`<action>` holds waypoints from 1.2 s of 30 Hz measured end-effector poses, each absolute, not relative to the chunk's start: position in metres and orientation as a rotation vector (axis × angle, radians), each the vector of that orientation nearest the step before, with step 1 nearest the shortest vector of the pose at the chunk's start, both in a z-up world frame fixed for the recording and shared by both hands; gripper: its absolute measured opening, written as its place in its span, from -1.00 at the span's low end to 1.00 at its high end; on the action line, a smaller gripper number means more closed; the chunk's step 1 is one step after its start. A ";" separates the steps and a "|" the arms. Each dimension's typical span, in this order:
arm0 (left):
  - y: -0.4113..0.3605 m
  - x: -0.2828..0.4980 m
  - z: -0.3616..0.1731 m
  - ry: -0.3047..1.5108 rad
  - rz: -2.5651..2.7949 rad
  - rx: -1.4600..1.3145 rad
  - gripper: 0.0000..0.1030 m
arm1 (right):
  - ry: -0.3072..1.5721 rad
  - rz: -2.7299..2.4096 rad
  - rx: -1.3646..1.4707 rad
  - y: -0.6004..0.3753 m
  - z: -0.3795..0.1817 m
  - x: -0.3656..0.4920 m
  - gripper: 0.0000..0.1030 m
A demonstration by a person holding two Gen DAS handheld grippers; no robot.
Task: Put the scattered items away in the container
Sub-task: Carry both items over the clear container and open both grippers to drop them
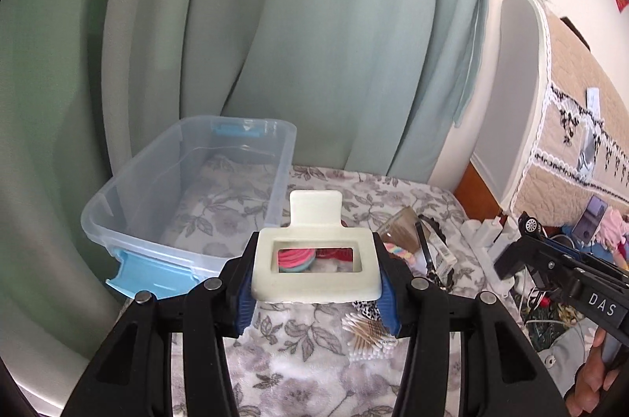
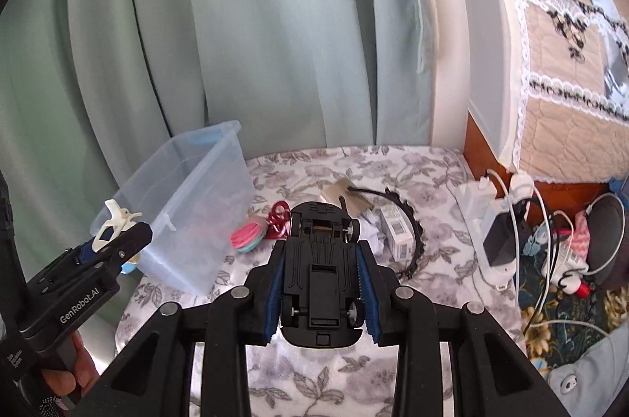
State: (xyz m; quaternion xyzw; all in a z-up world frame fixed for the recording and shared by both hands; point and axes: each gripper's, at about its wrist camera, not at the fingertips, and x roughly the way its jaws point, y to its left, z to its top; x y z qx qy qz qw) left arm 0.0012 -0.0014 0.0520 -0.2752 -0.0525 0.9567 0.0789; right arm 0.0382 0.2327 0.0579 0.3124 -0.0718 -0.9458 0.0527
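My left gripper is shut on a cream hair claw clip, held above the floral cloth just right of the clear plastic bin; it also shows in the right wrist view. My right gripper is shut on a black toy car, held underside up above the cloth; the car also shows in the left wrist view. On the cloth lie pink hair ties, a red ribbon, a black headband, a small box and cotton swabs.
The bin stands at the cloth's far left, against a green curtain, and looks empty. A power strip with chargers and cables sits at the right. A padded headboard rises behind it.
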 end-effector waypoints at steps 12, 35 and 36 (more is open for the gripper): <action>-0.077 -0.008 0.079 -0.329 2.975 -0.746 0.01 | -0.098 -2.820 0.720 0.177 0.135 0.013 -0.30; -0.157 -0.074 0.027 -0.475 2.982 -0.867 0.01 | 0.049 -2.561 0.887 0.033 0.082 -0.073 -0.30; -0.158 -0.078 0.024 -0.470 2.974 -0.875 0.01 | 0.050 -2.552 0.900 0.029 0.078 -0.077 -0.30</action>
